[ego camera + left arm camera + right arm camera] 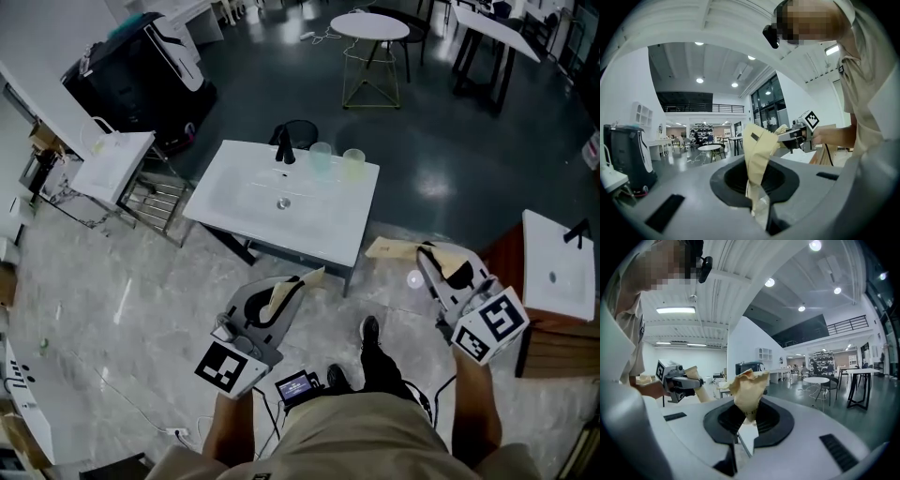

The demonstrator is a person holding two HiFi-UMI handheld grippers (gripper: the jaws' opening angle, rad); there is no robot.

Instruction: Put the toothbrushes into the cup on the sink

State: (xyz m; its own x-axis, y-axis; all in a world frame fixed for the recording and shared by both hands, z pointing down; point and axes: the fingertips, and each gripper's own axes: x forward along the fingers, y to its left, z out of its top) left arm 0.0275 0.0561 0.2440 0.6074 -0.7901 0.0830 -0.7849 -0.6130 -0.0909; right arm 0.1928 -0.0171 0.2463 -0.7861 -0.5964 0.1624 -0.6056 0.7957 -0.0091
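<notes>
Hand-held grippers carry two packs, with the sink up ahead

Near the person's legs, the left hand-held gripper is clamped on a tan pack. The right hand-held gripper pinches another tan pack. They look like wrapped toothbrushes, but I cannot see a brush inside. Both are held tight and about level, likely so nothing slips out. Farther off is the white sink. At its far edge a pale green cup and a pale yellow cup stand right of the tap, well apart from the packs.
</notes>
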